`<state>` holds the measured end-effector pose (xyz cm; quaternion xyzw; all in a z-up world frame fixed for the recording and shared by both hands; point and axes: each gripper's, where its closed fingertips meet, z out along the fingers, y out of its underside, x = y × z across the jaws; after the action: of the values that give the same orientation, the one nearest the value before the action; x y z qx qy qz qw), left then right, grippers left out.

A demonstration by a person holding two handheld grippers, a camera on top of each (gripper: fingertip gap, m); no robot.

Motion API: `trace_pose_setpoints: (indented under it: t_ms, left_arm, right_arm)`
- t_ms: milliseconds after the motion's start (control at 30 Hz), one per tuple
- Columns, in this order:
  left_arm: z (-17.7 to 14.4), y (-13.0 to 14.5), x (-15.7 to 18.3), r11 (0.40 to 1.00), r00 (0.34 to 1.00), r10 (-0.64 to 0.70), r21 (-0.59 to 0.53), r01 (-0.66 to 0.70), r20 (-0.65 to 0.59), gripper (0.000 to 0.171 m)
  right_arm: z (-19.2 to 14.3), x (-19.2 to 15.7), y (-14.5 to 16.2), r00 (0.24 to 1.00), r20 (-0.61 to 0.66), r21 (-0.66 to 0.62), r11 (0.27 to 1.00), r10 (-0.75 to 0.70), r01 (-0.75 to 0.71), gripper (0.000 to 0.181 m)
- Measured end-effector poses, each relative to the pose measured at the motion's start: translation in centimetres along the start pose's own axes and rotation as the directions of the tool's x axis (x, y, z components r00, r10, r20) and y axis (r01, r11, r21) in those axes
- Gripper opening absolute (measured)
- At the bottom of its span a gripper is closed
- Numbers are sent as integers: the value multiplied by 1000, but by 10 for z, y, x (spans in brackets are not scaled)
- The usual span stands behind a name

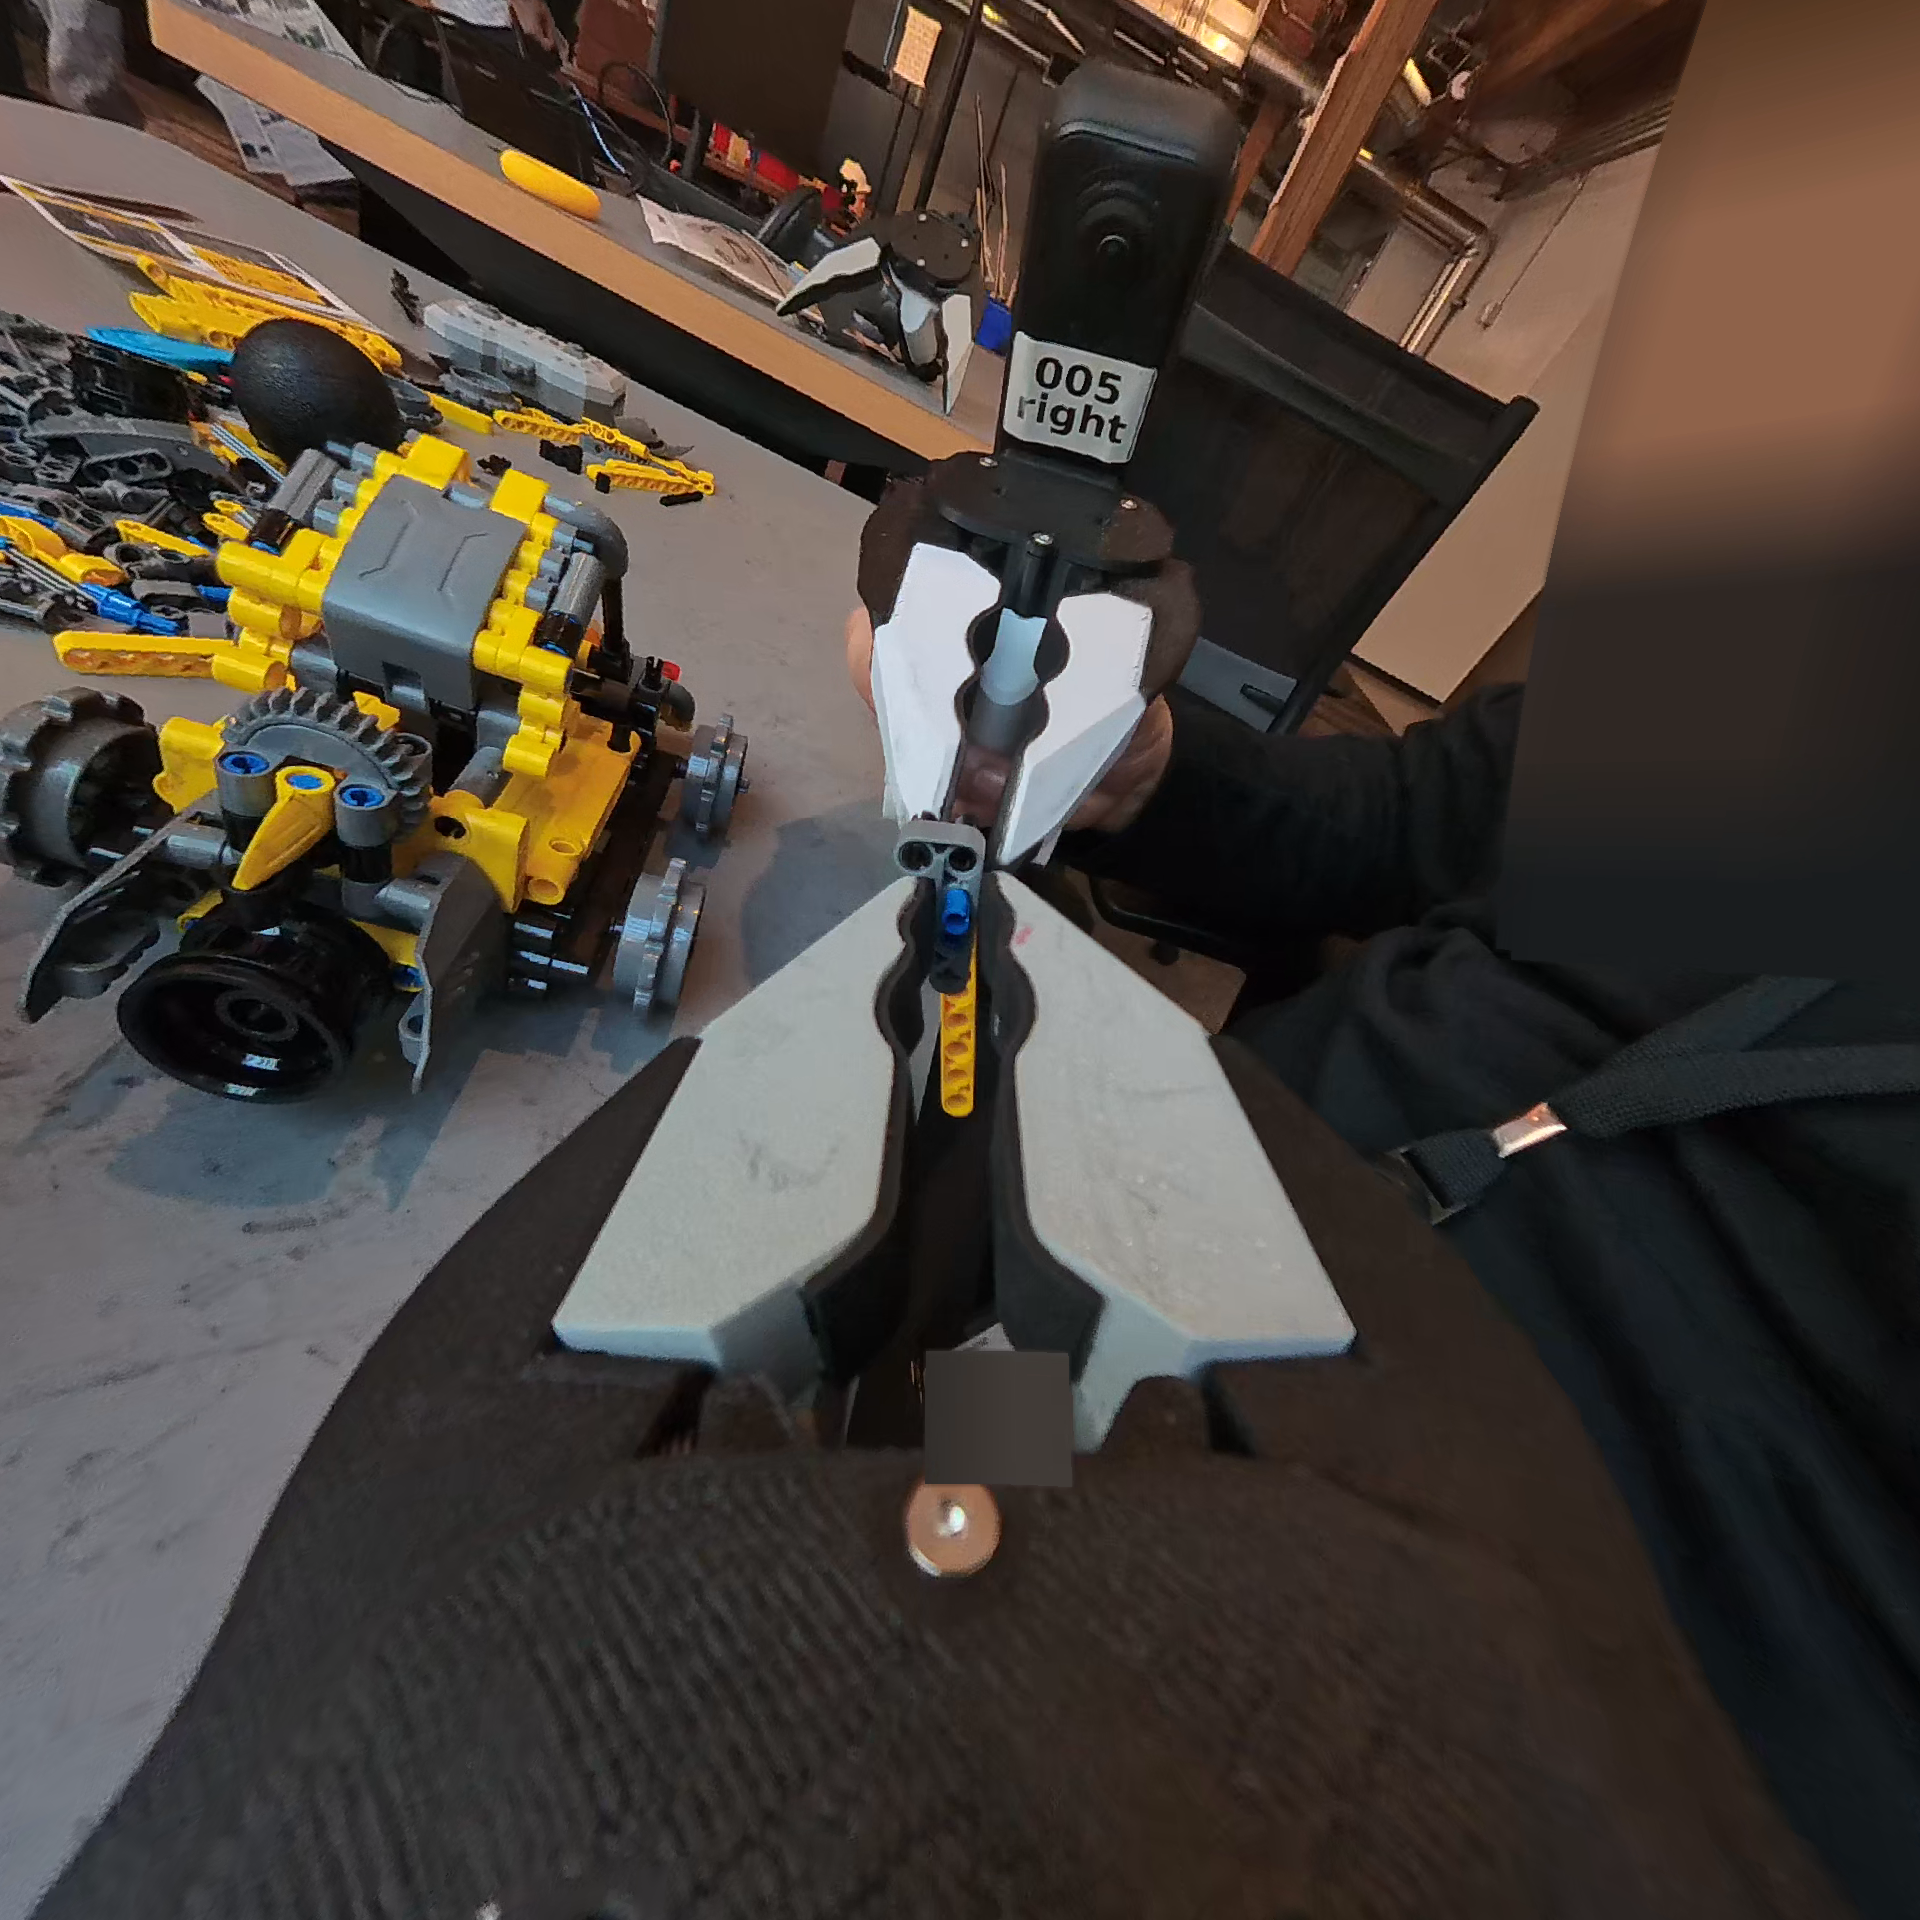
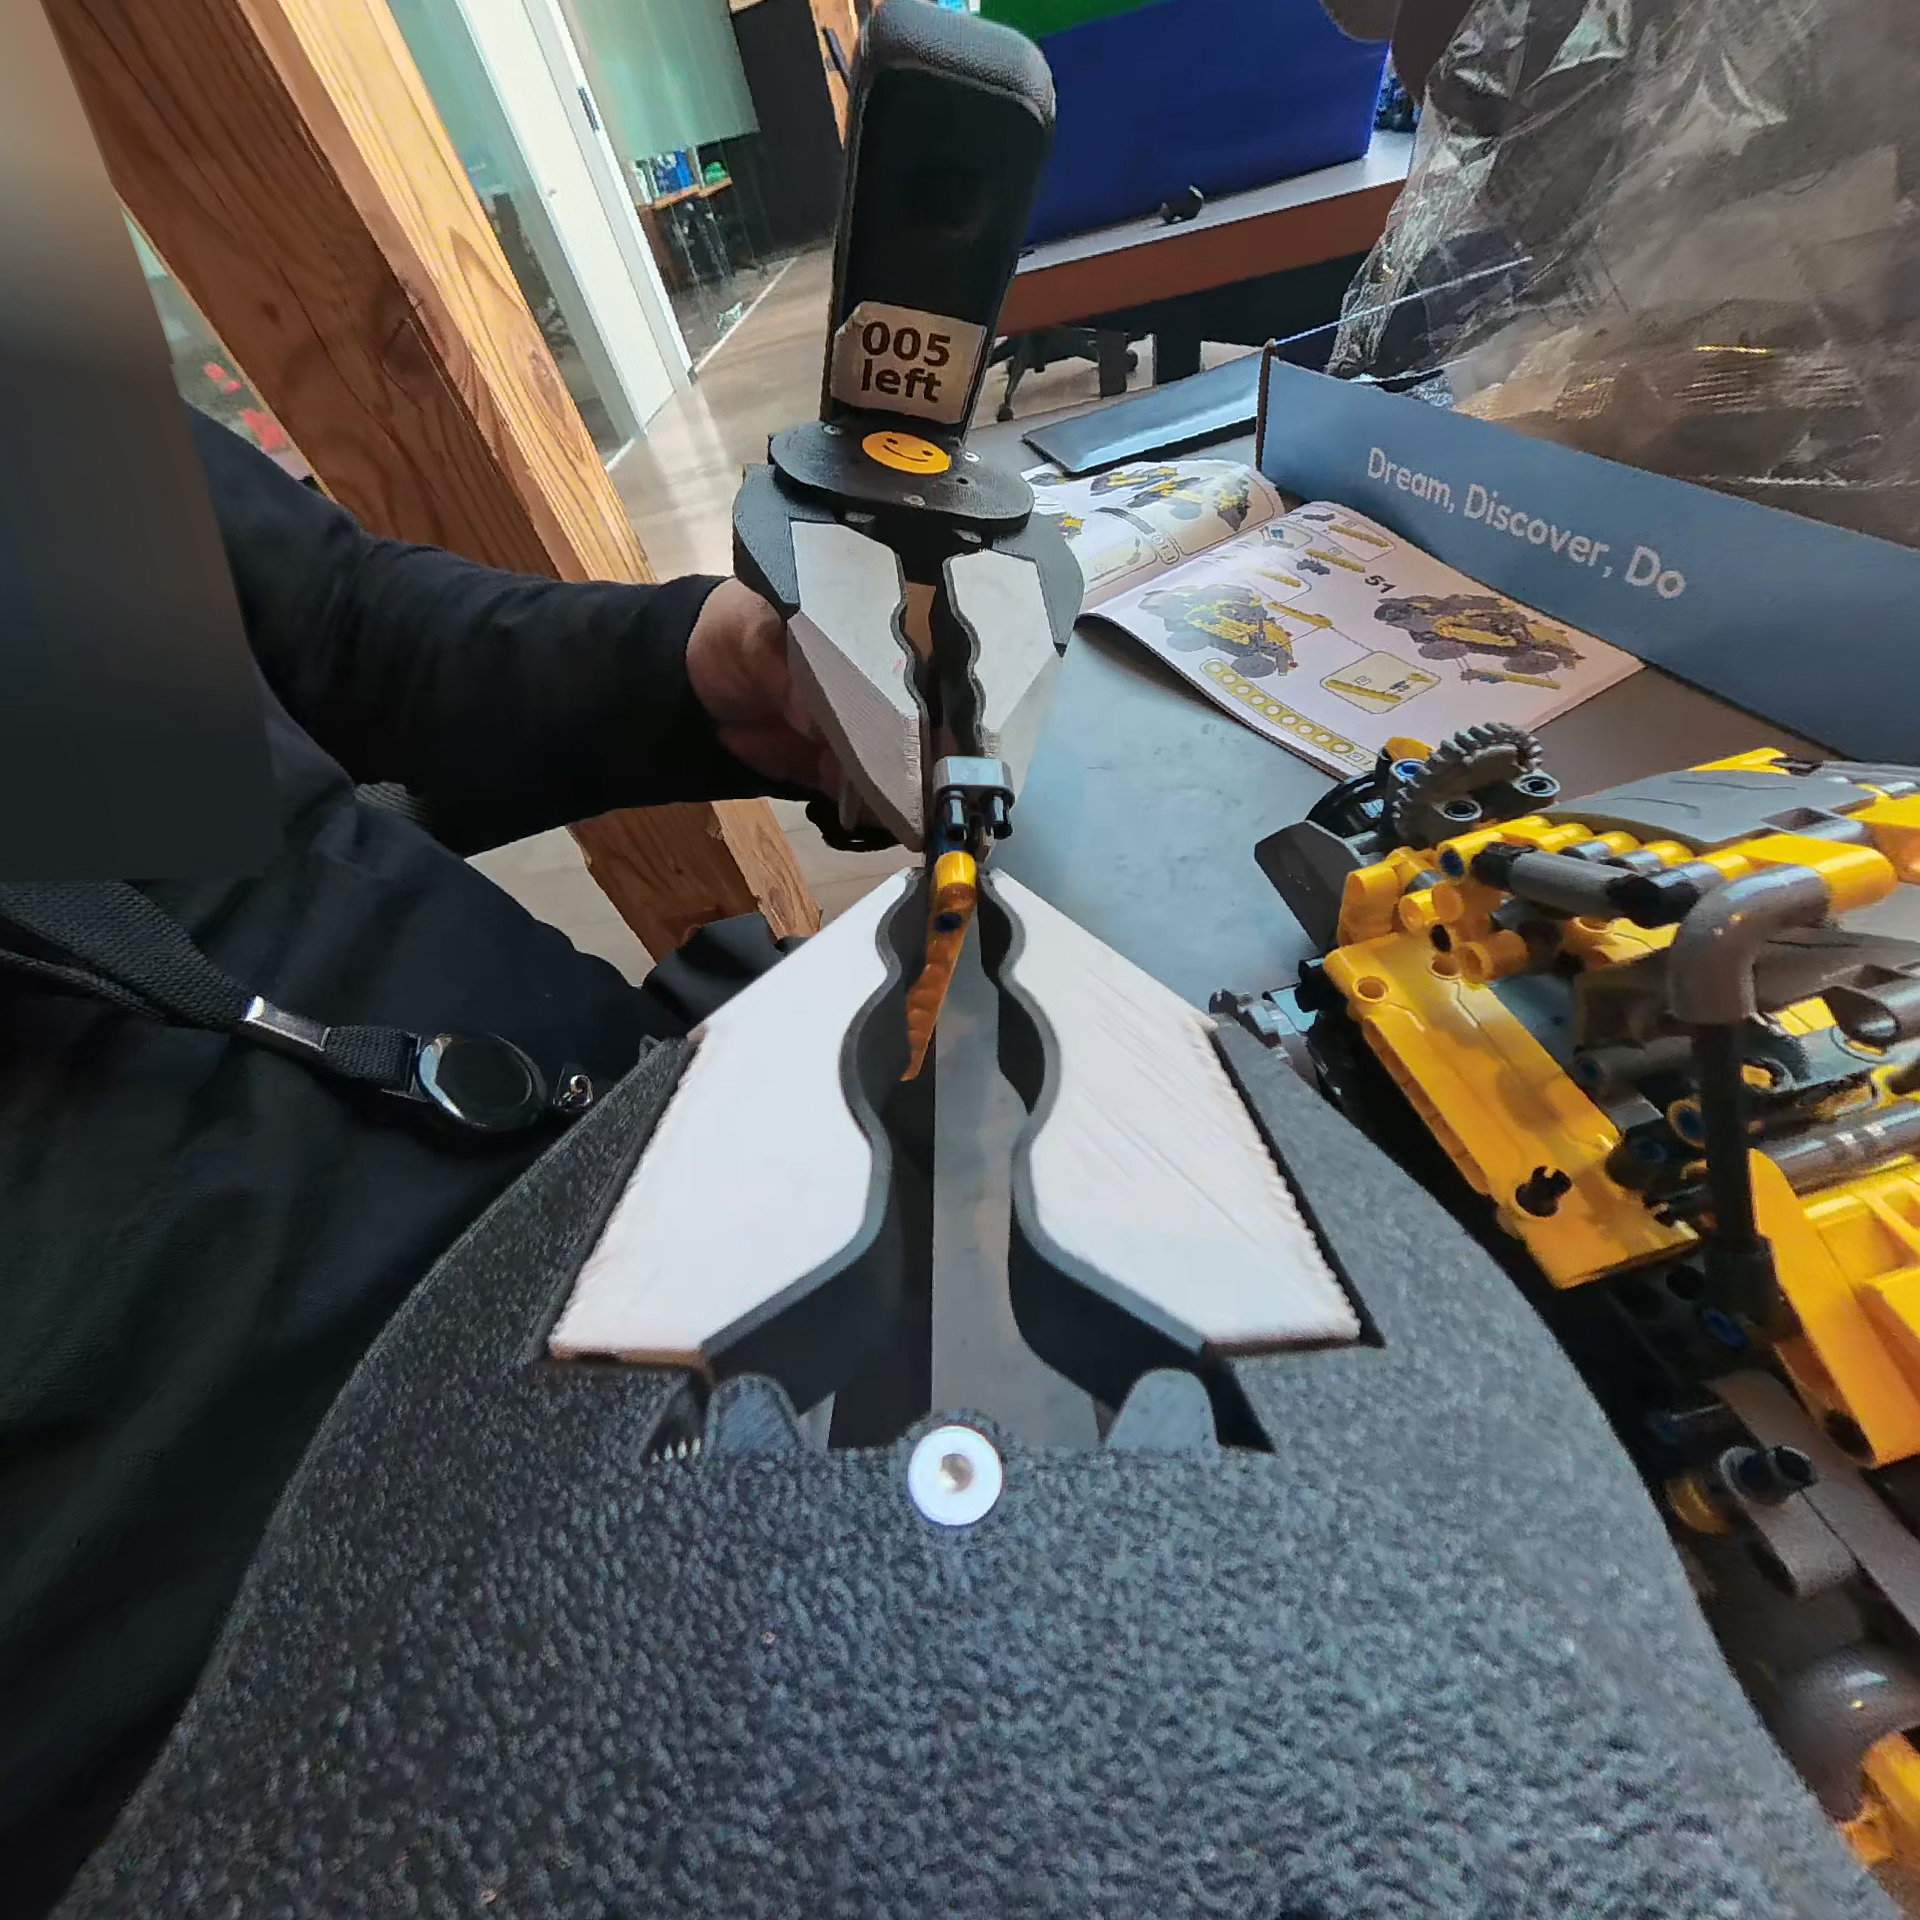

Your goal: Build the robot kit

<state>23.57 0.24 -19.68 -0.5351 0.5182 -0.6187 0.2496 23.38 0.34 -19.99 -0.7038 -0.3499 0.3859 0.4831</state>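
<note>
The grey bench (image 1: 208, 1351) carries a half-built yellow-and-grey plastic brick vehicle (image 1: 436, 665) in the left of the left wrist view, with loose parts behind it. At frame centre, lifted clear of the vehicle, the left gripper (image 1: 945, 894) and the right gripper (image 2: 951, 878) meet tip to tip. Both sets of jaws look clenched on one small sub-assembly (image 1: 957, 1039), a yellow holed beam pinned to a grey two-hole connector. Gripping from opposite sides likely keeps the slim piece from twisting. Its long axis runs down the frame, with the connector uppermost and the beam end pointing toward the lower edge, slightly tilted in the right wrist view.
</note>
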Motion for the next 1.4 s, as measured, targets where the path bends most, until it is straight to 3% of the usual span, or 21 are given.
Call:
trace_pose_setpoints:
  t_ms: [200, 467, 833, 1033, 1133, 1400]
  left_arm:
    - [1, 2, -1, 1000, 1000, -7, 5, 7, 11, 5]
    - [-1, 11, -6, 998, 999, 0, -65, 3, 46, 6]
    - [-1, 19, -9, 992, 995, 73, -107, -65, 68, 5]
    - [-2, 17, -17, 996, 995, -39, -72, 46, 96, 5]
    - [-1, 21, -16, 995, 993, -14, -94, 25, 114, 6]
    - [-1, 16, -21, 996, 992, -38, -79, 48, 119, 6]
  right_arm:
    - [1, 0, 3, 998, 36, -21, 999, 42, -41, 7]
    - [7, 3, 11, 1000, 16, -82, 997, -12, 13, 6]
    - [11, 4, 20, 985, 124, -156, 983, 121, -101, 5]
    - [16, 9, 21, 998, 65, -164, 986, -16, 27, 6]
    - [19, 8, 27, 996, 64, -205, 976, -56, 68, 5]
    - [17, 14, 22, 998, 59, -180, 983, -17, 27, 6]
